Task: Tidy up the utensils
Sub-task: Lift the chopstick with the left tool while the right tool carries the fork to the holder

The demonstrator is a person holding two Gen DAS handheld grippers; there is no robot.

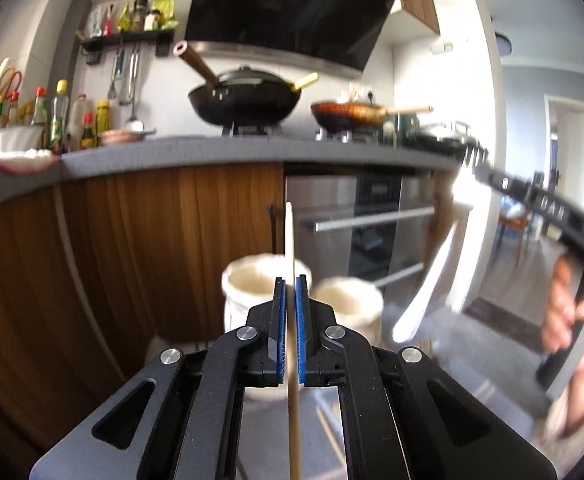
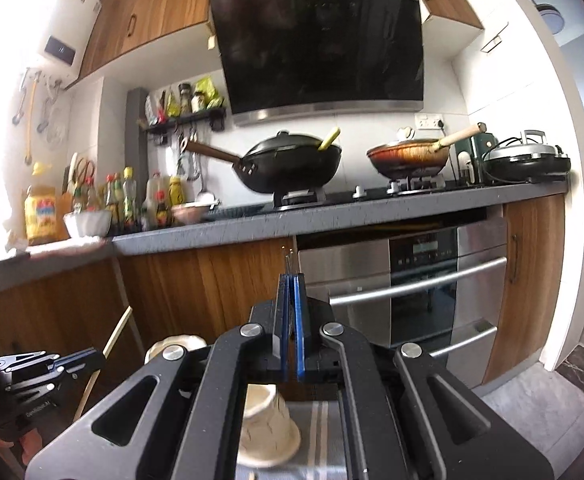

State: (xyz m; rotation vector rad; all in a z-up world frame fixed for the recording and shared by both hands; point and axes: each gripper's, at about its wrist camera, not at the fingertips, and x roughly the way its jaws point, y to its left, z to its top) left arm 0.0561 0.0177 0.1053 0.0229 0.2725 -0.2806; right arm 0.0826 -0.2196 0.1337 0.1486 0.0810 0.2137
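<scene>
A grey kitchen counter (image 2: 332, 216) ran behind everything, its wok (image 2: 292, 164) untouched by the task. Lower down stood 2 cream holders (image 1: 251, 284), probably the destinations for sorting. The right gripper (image 2: 290, 320) had its fingers clamped on a fork, whose tines (image 2: 289, 258) poked just past the pads; the fork (image 1: 432, 280) showed blurred in the left view. The left gripper (image 1: 290, 328) pinched 1 chopstick (image 1: 290, 240) upright above the nearer holder, seemingly poised for dropping in.
</scene>
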